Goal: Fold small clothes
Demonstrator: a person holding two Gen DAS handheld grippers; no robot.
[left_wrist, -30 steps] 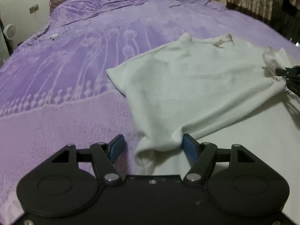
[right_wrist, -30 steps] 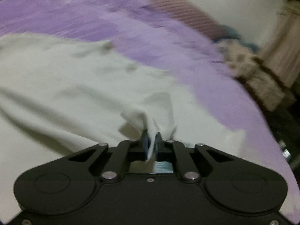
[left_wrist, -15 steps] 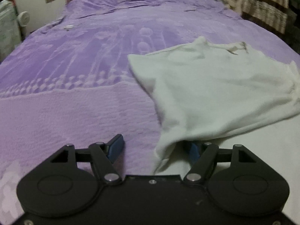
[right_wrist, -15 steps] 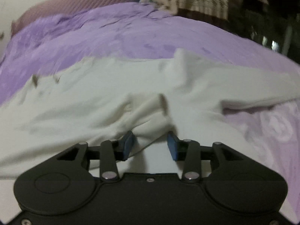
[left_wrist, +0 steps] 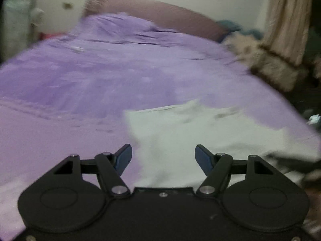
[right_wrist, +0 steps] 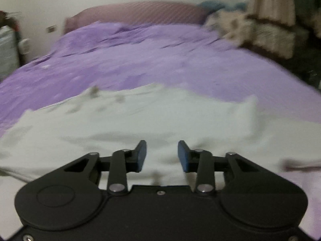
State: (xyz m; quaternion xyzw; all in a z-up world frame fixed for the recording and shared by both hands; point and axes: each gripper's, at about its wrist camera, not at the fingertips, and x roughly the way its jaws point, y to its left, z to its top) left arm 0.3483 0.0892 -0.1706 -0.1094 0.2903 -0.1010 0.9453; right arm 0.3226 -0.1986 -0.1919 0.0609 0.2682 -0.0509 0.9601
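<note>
**Both tools clear of the shirt, ready to re-grip**

The bed (left_wrist: 100, 84), under a purple cover, fills both views, with a mauve headboard (right_wrist: 140, 12) at the far end and a patterned curtain (left_wrist: 289, 20) to the right. The white shirt (right_wrist: 140, 120) lies spread on the near part of the cover, mostly flat, with a raised crease toward its right side and a few shallow wrinkles close to the cameras.

The left tool (left_wrist: 163, 156) hangs over the shirt's left edge with its jaws wide apart and nothing between the pads. The right tool (right_wrist: 162, 155) sits above the near middle of the cloth; its jaws are closing, partly apart, and the pads press on no fabric.

For a clean fold, each tool probably should take a single layer right at an edge or corner, both at matching points. Lifting evenly and carrying the cloth across low would help keep the crease straight. Both views are blurred, so the hem's exact line is hard to place.
</note>
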